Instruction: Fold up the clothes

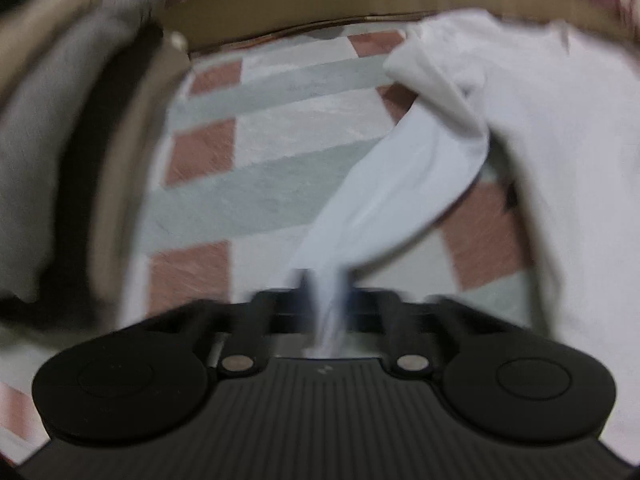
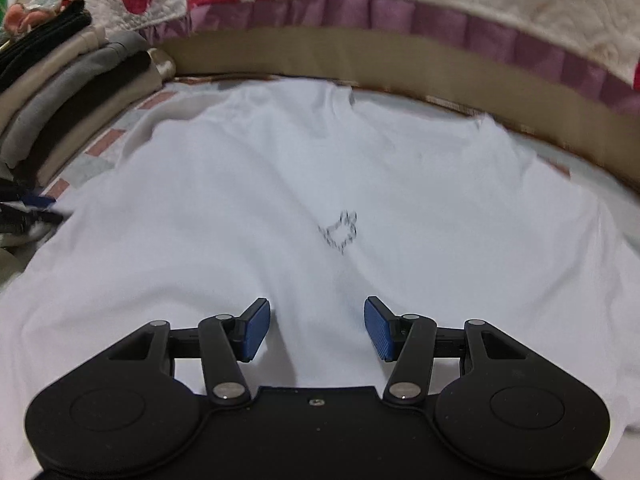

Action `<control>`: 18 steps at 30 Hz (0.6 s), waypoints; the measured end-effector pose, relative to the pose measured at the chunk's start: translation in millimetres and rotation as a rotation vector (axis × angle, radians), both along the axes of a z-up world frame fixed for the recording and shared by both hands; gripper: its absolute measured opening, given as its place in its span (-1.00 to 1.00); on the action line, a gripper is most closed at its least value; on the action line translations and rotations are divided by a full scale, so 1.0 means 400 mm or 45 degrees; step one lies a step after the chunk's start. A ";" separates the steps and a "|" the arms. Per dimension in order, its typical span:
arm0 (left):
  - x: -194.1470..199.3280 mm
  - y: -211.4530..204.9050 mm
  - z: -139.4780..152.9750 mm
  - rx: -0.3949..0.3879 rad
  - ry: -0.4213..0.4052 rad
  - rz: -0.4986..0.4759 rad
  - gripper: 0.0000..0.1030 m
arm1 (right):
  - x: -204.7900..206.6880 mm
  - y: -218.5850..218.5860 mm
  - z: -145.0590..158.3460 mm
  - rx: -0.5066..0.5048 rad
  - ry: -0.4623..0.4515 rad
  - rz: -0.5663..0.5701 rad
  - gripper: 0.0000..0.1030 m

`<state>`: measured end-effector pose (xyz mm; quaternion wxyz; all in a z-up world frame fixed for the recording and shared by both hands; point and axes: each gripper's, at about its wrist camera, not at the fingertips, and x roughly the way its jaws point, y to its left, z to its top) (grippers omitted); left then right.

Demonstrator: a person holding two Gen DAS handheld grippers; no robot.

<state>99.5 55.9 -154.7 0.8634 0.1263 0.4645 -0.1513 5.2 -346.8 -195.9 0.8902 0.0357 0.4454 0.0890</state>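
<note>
Apparently left hand-held gripper (image 1: 326, 300) pinches white tee (image 1: 400, 184).

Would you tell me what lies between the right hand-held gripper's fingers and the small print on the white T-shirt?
Only bare white T-shirt fabric, seen in the right wrist view; the open right hand-held gripper faces the print.

Right wrist view: stack of folded clothes (image 2: 60, 92) blocks 10 o'clock, tan bed rail (image 2: 360, 52) walls 12 to 2. White shirt (image 2: 280, 168) lies flat, open passage above. Left wrist view: bare checked mat (image 1: 260, 152) free at 11.
</note>
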 end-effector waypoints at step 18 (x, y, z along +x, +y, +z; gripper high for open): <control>0.051 0.216 0.184 -0.144 -0.470 0.511 -0.85 | -0.028 0.037 0.008 -0.037 0.043 0.037 0.13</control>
